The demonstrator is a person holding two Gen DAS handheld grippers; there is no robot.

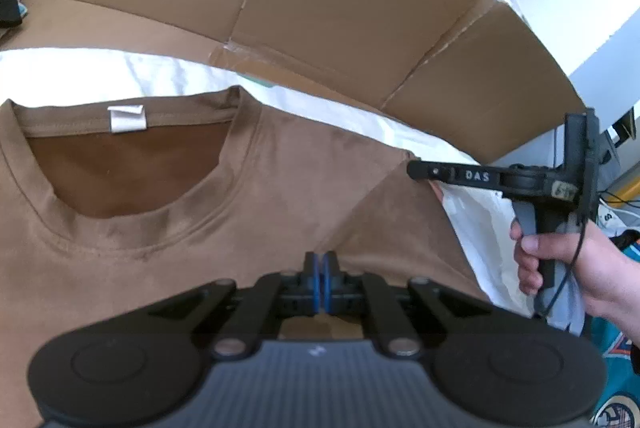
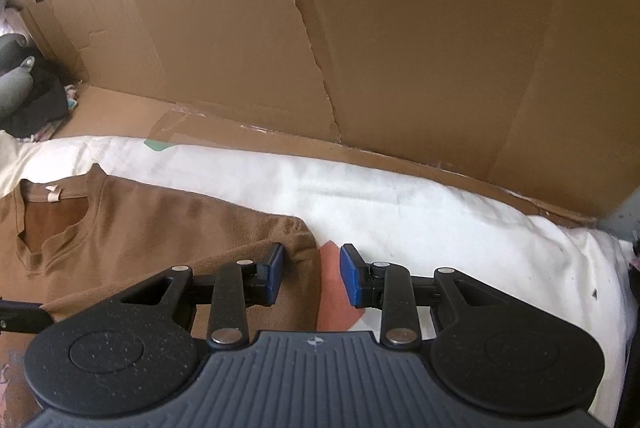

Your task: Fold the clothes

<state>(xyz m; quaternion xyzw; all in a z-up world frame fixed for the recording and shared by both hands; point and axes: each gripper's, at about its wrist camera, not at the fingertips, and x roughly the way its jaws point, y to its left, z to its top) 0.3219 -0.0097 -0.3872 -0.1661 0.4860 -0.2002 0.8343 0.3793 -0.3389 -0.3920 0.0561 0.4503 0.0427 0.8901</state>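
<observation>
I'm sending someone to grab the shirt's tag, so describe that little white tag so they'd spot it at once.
Find the brown T-shirt spread on the white sheet in front of the cardboard wall. Go to its round neck opening; the tag is sewn inside the back of the collar. It is the only white patch on the brown cloth.

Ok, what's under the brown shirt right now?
A white cloth shows under the brown shirt along its far edge and right side. A pink patch peeks out by the shirt's right edge. What lies beneath the shirt's middle is covered.
</observation>
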